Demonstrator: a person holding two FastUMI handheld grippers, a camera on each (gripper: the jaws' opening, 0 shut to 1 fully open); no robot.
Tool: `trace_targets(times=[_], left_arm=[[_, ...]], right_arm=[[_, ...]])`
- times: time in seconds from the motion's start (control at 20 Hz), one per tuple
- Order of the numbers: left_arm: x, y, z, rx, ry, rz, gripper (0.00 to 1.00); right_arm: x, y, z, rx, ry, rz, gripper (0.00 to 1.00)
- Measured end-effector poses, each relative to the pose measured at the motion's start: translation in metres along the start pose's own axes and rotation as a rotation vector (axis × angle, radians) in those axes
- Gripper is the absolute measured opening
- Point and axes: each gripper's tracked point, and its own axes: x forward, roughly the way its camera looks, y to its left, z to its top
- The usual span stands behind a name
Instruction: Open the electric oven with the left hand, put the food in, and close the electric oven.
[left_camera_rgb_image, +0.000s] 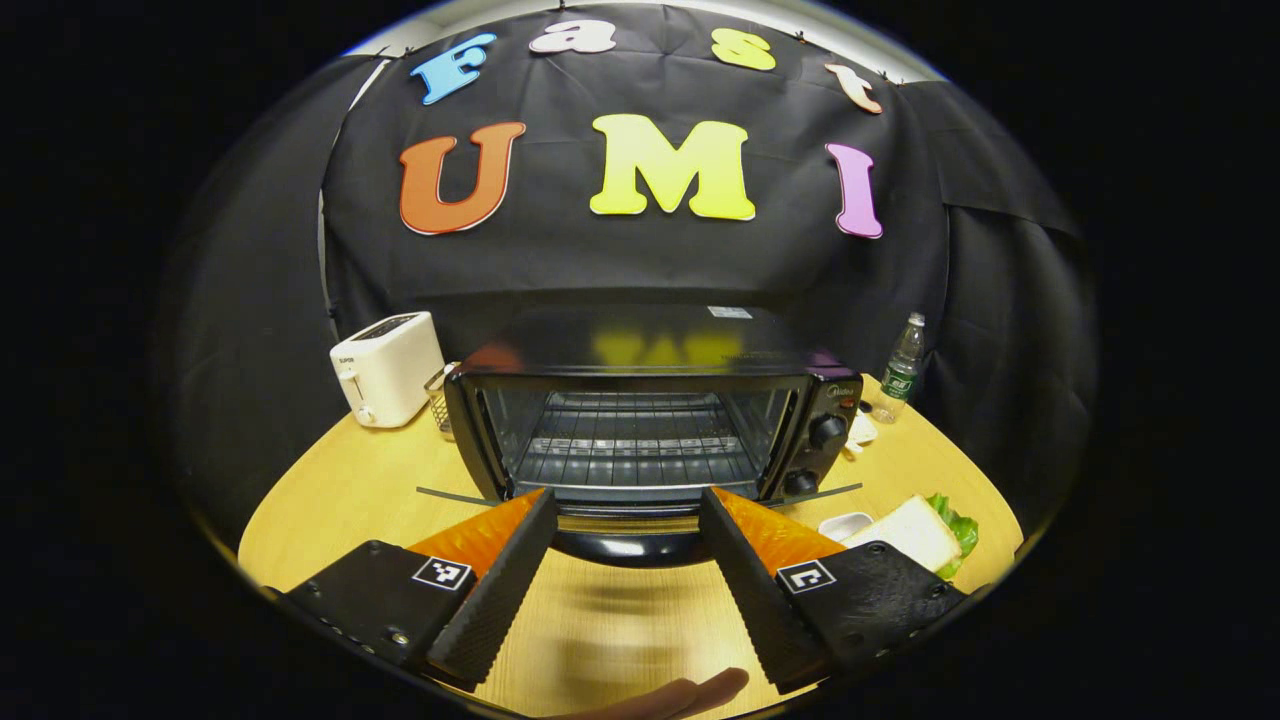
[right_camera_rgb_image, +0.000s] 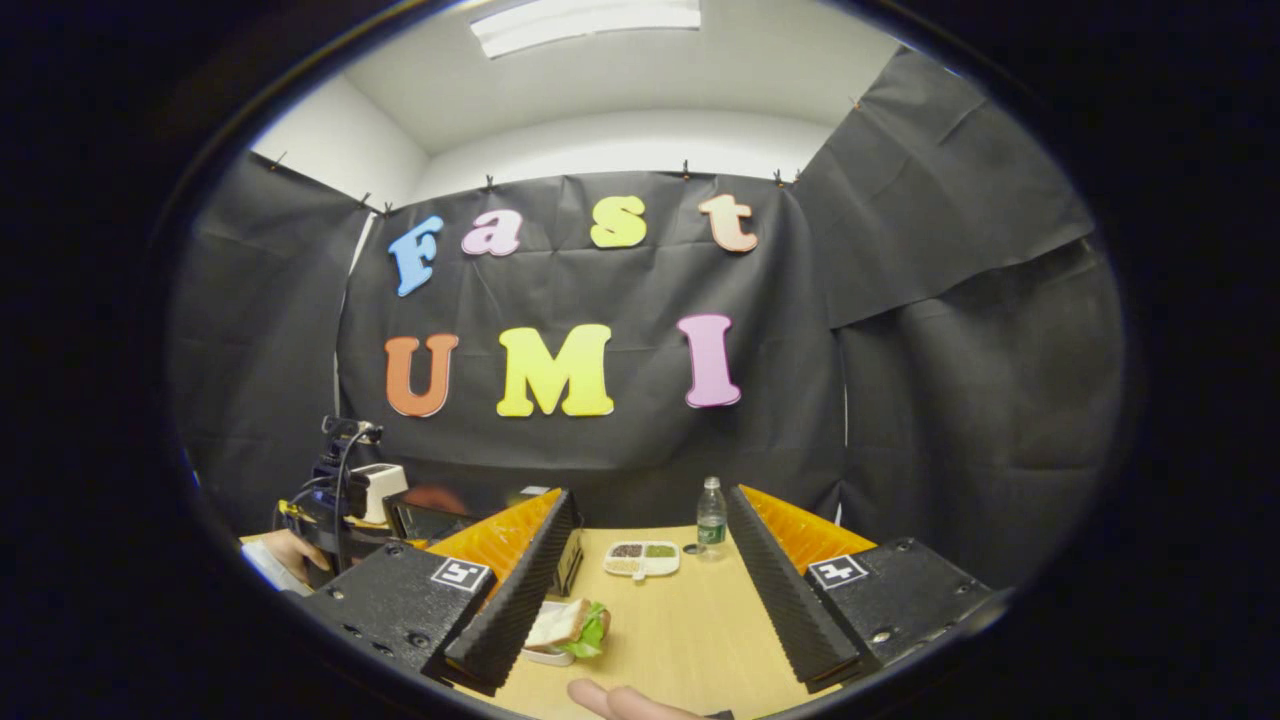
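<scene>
The black electric oven (left_camera_rgb_image: 640, 400) stands in the middle of the round wooden table (left_camera_rgb_image: 350, 490) with its door folded down and the wire rack (left_camera_rgb_image: 630, 450) bare inside. In the left gripper view, my left gripper (left_camera_rgb_image: 625, 497) is open just in front of the lowered door's glossy handle (left_camera_rgb_image: 625, 547), touching nothing. A sandwich with lettuce (left_camera_rgb_image: 915, 530) lies on a small white plate to the oven's right. In the right gripper view, my right gripper (right_camera_rgb_image: 650, 495) is open above the table, and the sandwich (right_camera_rgb_image: 570, 625) lies low beside its left finger. Part of the oven (right_camera_rgb_image: 430, 520) shows behind that finger.
A white toaster (left_camera_rgb_image: 387, 368) stands left of the oven and a water bottle (left_camera_rgb_image: 902, 368) at the back right. A white divided dish (right_camera_rgb_image: 642, 558) holds grains near the bottle (right_camera_rgb_image: 711, 515). The hand holding the other gripper (right_camera_rgb_image: 300, 545) is at the left.
</scene>
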Motion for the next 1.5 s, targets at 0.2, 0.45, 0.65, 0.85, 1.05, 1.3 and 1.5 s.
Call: trace_targets(times=[0.2, 0.45, 0.65, 0.85, 1.05, 1.3, 1.5], left_arm=[[-0.01, 0.001, -0.025, -0.024, -0.006, 0.001, 0.95], [-0.015, 0.003, -0.055, -0.039, -0.009, -0.002, 0.95], [-0.014, 0.002, -0.074, -0.029, 0.009, 0.003, 0.95], [-0.012, 0.003, -0.097, -0.049, 0.04, 0.006, 0.95], [-0.005, 0.004, -0.123, -0.032, 0.098, 0.009, 0.94], [-0.009, 0.005, -0.122, -0.045, 0.073, -0.004, 0.94], [-0.032, 0.014, -0.095, -0.072, 0.01, 0.003, 0.94]], right_arm=[[-0.006, 0.0, -0.001, -0.002, 0.004, -0.001, 0.94], [-0.009, -0.005, -0.003, -0.009, 0.008, -0.017, 0.94], [-0.011, -0.005, -0.004, -0.008, 0.013, -0.019, 0.94], [-0.009, -0.003, -0.004, -0.013, 0.019, -0.019, 0.94], [-0.009, 0.003, -0.001, -0.023, 0.016, -0.017, 0.95], [-0.008, 0.011, -0.003, -0.031, 0.022, -0.007, 0.94], [0.007, 0.012, -0.014, -0.03, 0.058, -0.018, 0.94]])
